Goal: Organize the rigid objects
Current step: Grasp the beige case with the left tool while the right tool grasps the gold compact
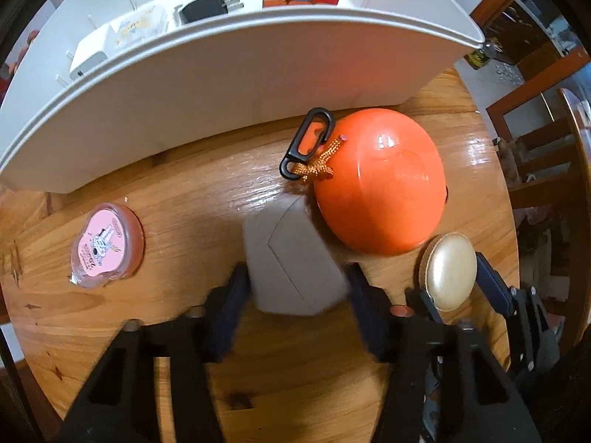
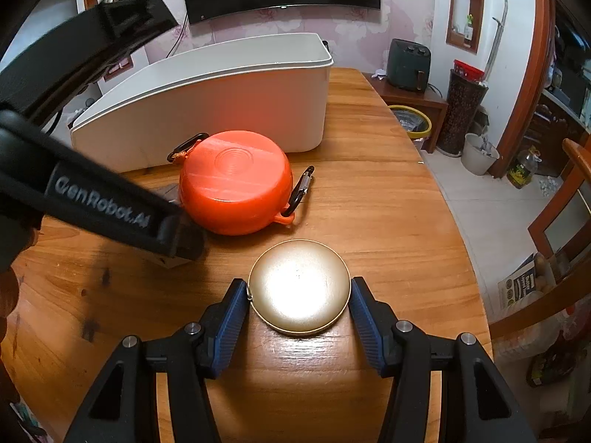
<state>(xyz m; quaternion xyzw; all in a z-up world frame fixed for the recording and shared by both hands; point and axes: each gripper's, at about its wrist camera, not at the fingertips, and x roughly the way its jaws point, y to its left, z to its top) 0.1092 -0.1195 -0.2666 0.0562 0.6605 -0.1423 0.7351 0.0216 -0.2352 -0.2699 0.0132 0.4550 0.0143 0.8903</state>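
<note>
The left gripper (image 1: 295, 284) is sitting around a small gray box (image 1: 291, 262) on the wooden table (image 1: 184, 203). Its two fingers are on both sides of the box, but I cannot tell if they are squeezing it yet. The right gripper (image 2: 299, 295) is sitting around a round gold case (image 2: 299, 286), touching its edges, so it looks like it is gripping it. Both things are lying right between the fingers, straight ahead. The white bin (image 1: 221, 74) is waiting just past the orange round case (image 1: 380, 181), farther ahead. Lifting up and over the orange case is probably coming next.
</note>
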